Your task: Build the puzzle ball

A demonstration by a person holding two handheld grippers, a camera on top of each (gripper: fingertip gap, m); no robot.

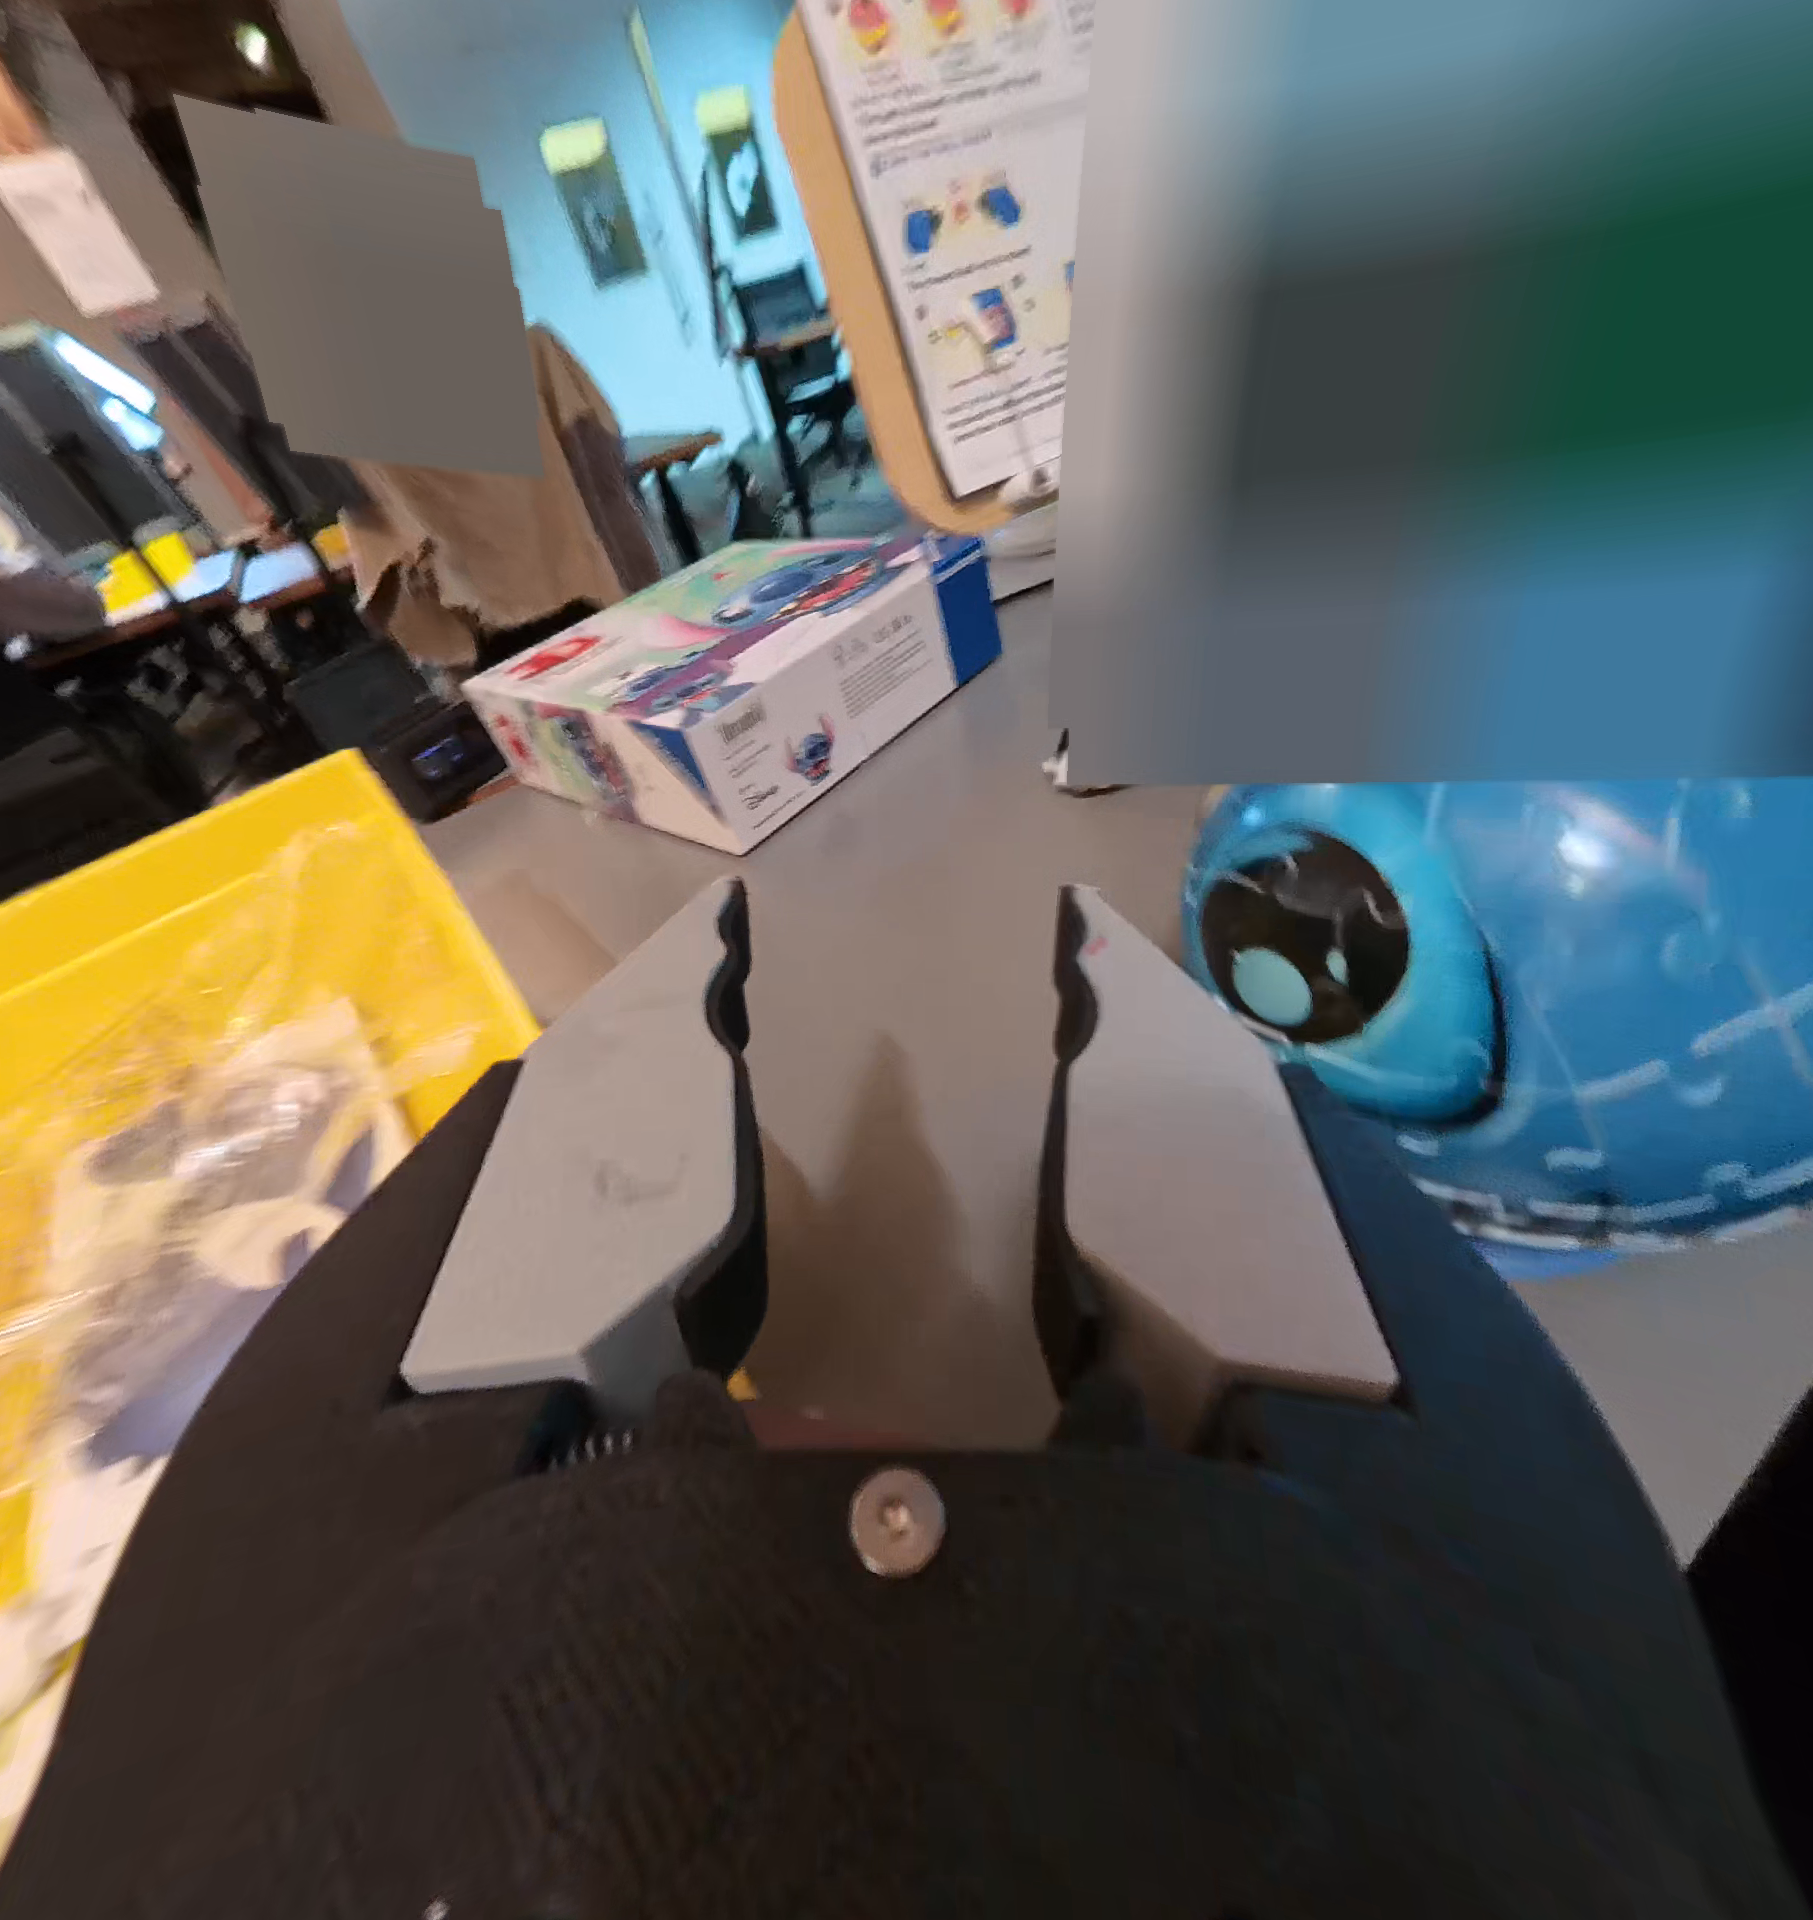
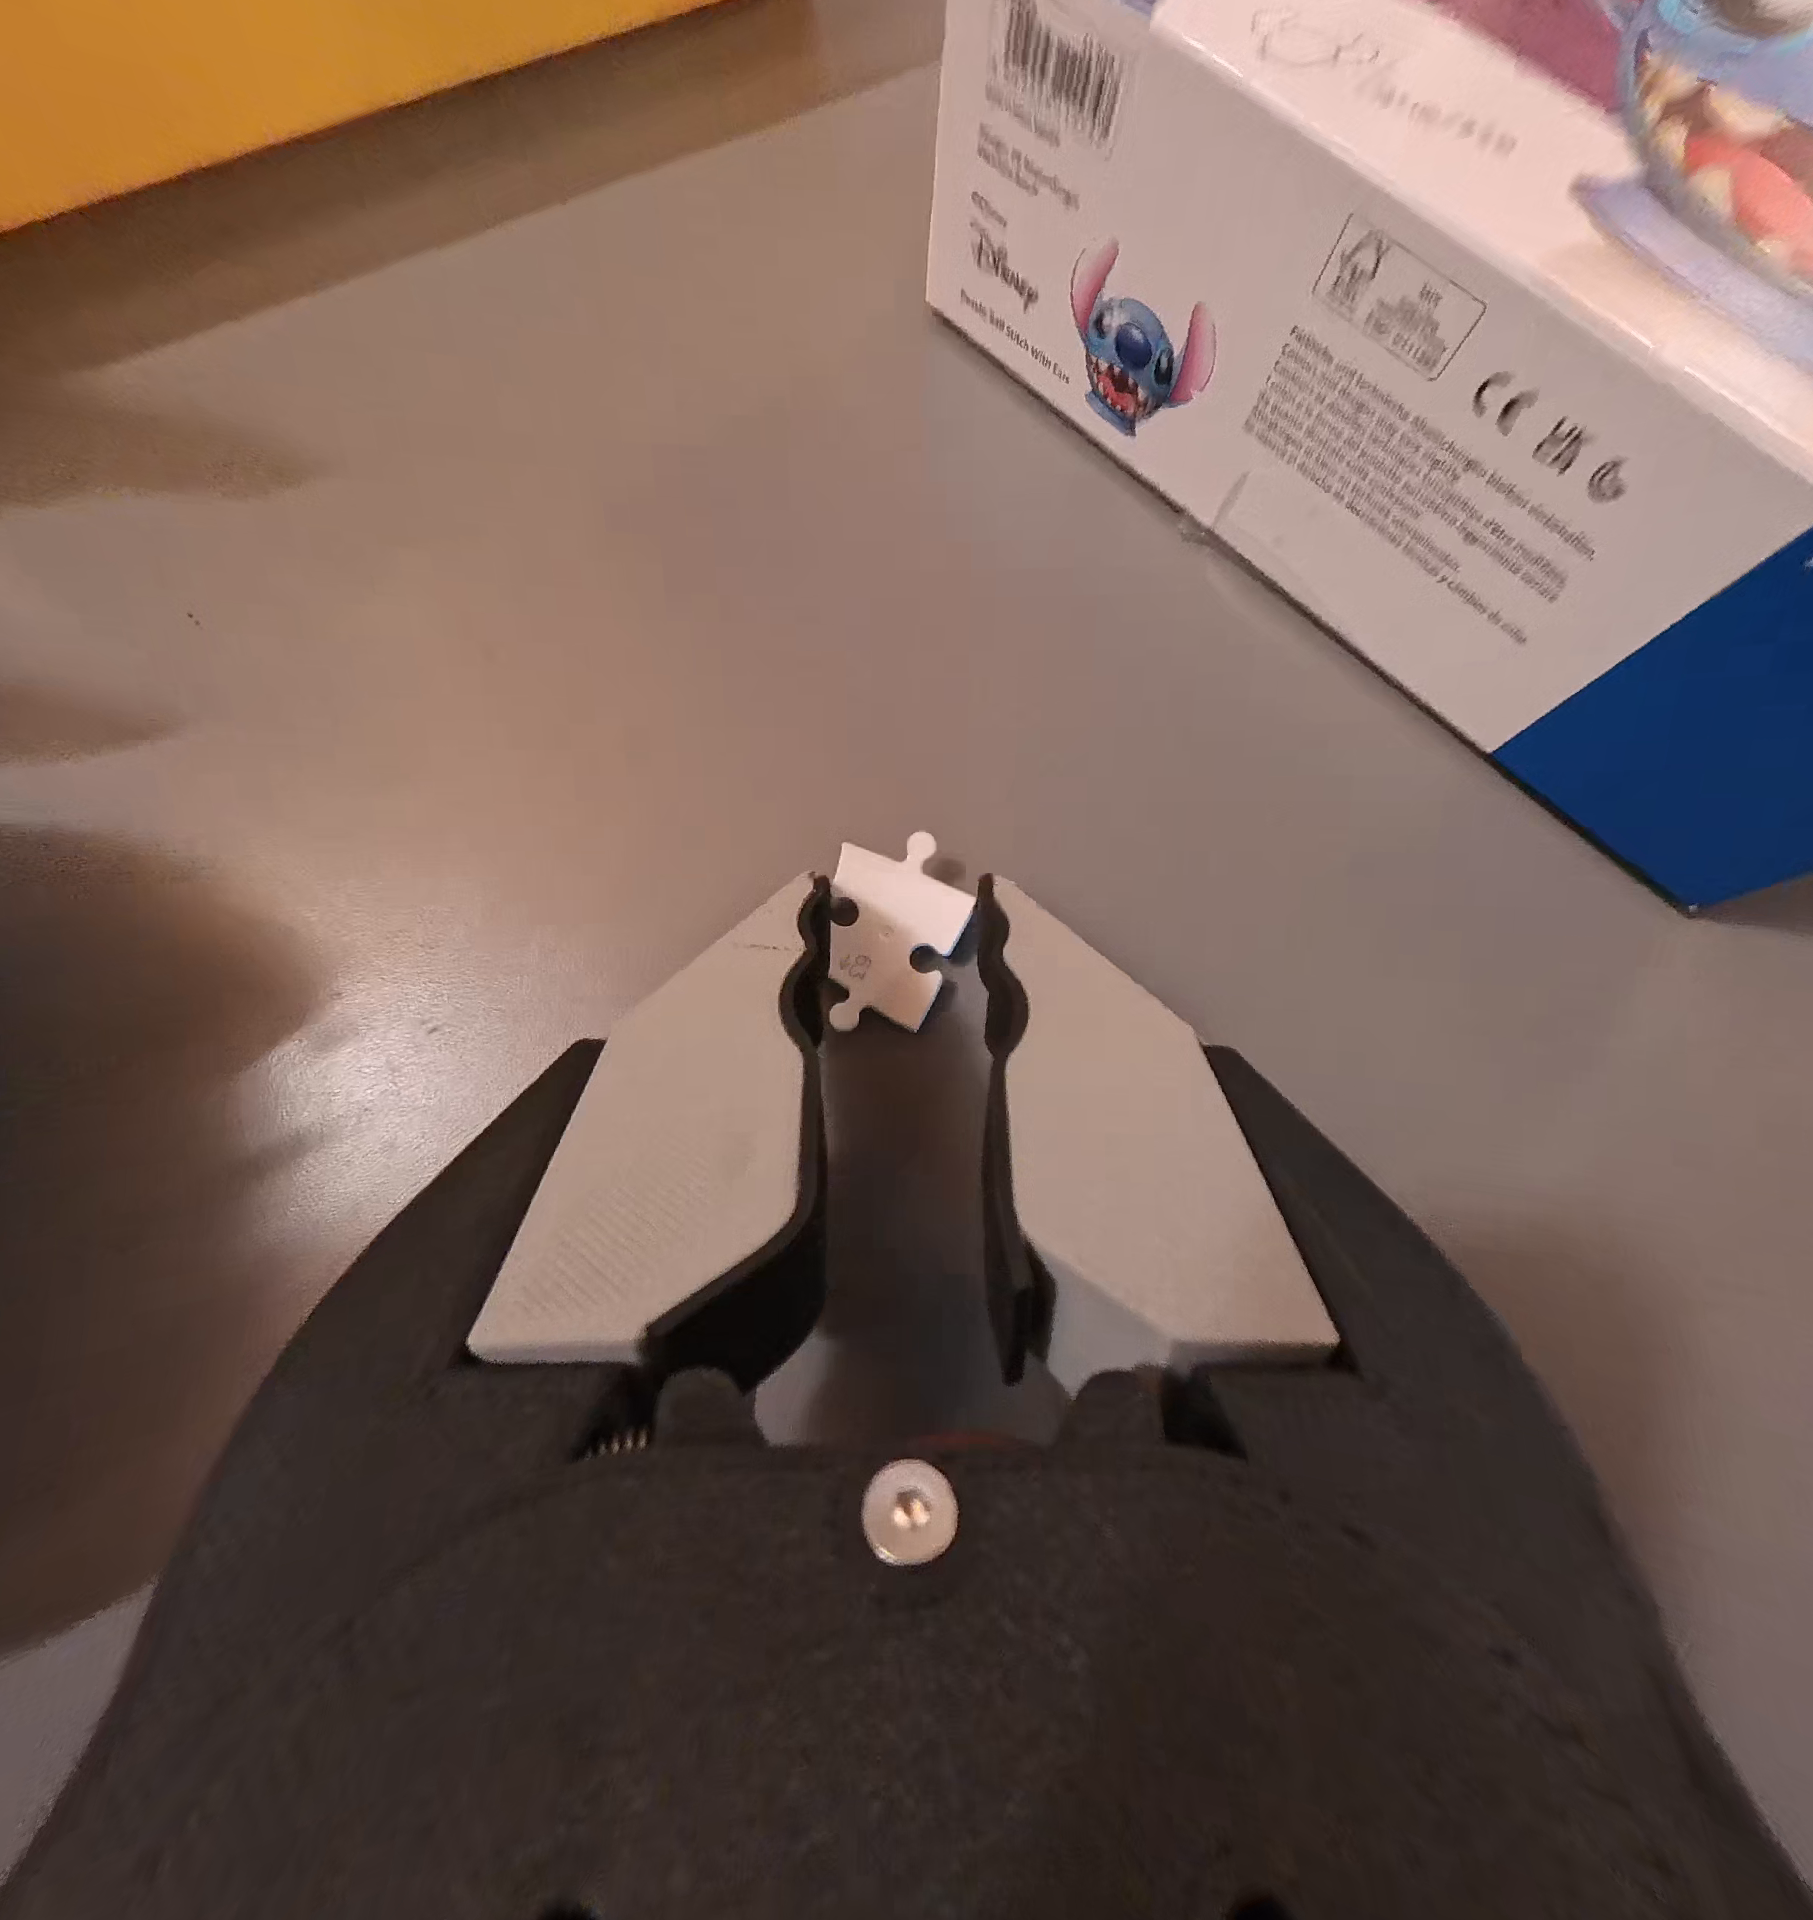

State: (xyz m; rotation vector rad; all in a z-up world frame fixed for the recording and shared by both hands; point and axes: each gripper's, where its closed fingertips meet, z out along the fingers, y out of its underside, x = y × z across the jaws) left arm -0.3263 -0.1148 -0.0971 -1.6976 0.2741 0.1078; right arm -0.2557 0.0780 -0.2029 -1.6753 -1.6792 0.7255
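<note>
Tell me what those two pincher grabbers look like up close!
Both match. The left gripper and right gripper each have two flat, light grey wedge-shaped fingers edged with wavy black pads. They sit in a rough black body shaped like a wide V, with one round silver screw in the middle. No cables show.

Puzzle ball (image 1: 1608,1039) — cut off at the right frame edge, its top behind a mosaic patch. Yellow bin (image 1: 154,1039) — contents smeared, unidentifiable; left side out of frame. Puzzle box (image 2: 1453,364) — top and right side cropped. Puzzle piece (image 2: 897,935) — printed face hidden.
</note>
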